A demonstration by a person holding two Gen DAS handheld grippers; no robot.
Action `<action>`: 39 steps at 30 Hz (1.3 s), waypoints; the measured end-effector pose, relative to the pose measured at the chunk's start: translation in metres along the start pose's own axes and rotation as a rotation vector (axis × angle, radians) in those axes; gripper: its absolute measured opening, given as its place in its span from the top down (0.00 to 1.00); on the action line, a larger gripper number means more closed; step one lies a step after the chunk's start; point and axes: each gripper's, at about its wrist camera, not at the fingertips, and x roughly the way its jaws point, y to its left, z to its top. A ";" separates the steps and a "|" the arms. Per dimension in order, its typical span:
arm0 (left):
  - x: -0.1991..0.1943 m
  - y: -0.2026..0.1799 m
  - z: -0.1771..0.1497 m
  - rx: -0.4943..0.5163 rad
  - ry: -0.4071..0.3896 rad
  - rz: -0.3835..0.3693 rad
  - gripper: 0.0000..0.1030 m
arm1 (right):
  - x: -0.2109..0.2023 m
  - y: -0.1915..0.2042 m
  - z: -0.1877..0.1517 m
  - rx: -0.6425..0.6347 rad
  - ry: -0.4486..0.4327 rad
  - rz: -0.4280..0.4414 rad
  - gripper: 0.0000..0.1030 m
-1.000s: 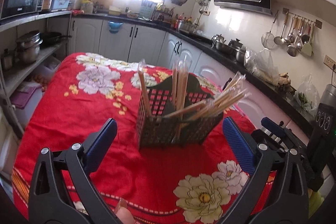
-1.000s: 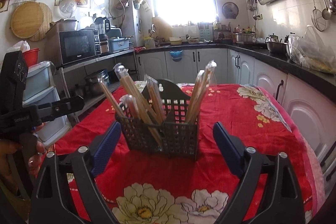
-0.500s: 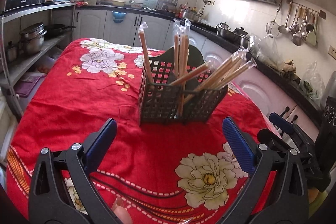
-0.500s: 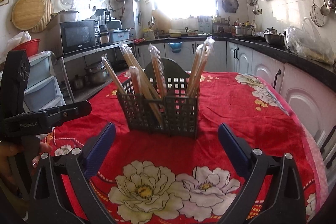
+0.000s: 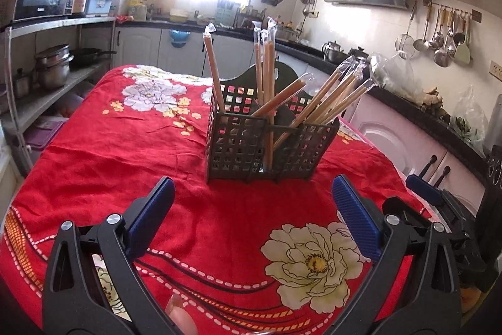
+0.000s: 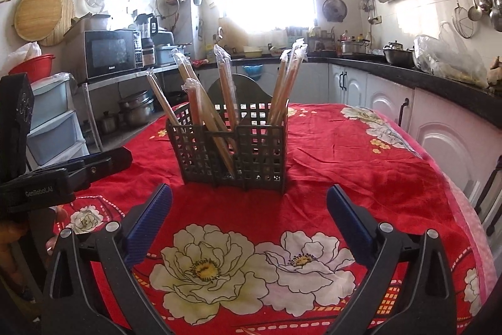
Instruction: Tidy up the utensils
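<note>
While both tools hover low over the near edge of the tabletop [image 5: 103, 153], neither carries anything: the left hand-held gripper [image 5: 249, 211] stands wide with only red flowered cloth between its blue pads, and the right hand-held gripper [image 6: 249, 215] is just as wide and equally empty. Each points slightly downward at the same target, which suggests a pause either before reaching in or after letting go. Past the pads, near the middle of the tabletop, sits the dark lattice utensil caddy [image 5: 238, 143], its compartments holding plastic-wrapped chopsticks [image 5: 265, 65]. Some stand nearly upright, while a bundle toward the range-hood side fans outward over the rim, probably because the loose sleeves let them lean. How many pairs there are, and exactly which compartment each occupies, is hard to tell through the lattice. In the right view the other tool's body and part of a hand are cut off at the left border. Beyond, the window glare washes out the far counter.
</note>
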 end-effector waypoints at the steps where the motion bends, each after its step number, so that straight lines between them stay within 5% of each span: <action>1: 0.000 0.000 -0.001 0.003 -0.010 0.007 0.10 | -0.001 0.000 -0.002 0.000 -0.009 -0.003 0.07; 12: 0.000 -0.006 -0.018 0.058 -0.104 0.016 0.10 | -0.007 -0.007 -0.011 0.024 -0.104 -0.039 0.06; 39: 0.003 -0.003 -0.025 0.047 -0.096 0.038 0.10 | -0.004 -0.003 -0.016 0.014 -0.099 -0.045 0.06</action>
